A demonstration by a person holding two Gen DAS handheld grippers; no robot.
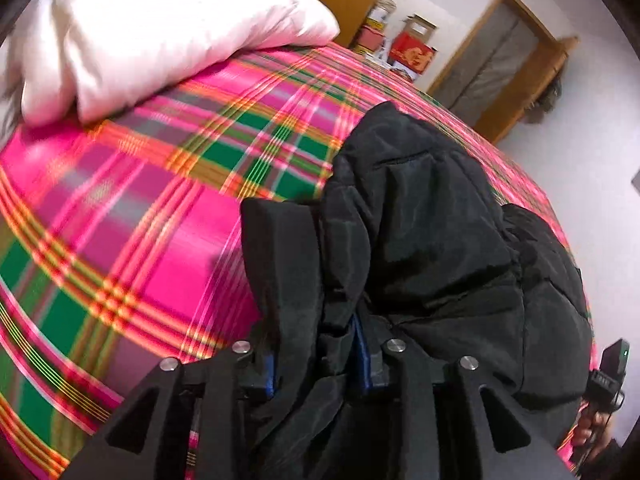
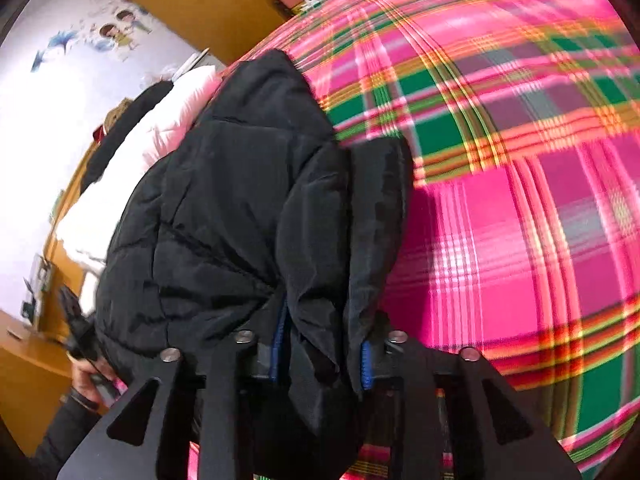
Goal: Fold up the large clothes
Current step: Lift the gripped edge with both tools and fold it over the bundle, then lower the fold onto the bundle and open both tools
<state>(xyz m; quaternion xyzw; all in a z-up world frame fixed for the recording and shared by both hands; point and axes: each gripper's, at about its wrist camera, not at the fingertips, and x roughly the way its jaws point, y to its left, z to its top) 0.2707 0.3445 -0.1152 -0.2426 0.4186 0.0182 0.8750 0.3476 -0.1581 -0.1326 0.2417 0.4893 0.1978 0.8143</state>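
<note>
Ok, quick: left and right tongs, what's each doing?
Left tongs: black jacket bunched between them; grip cannot be told.
Right tongs: same.

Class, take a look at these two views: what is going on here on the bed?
A person is folding a black puffer jacket on a bed covered with a pink plaid sheet. Each hand holds a two-finger gripper, and jacket fabric is bunched between the jaws of both the left gripper and the right gripper. A white pillow lies at the head of the bed.
</note>
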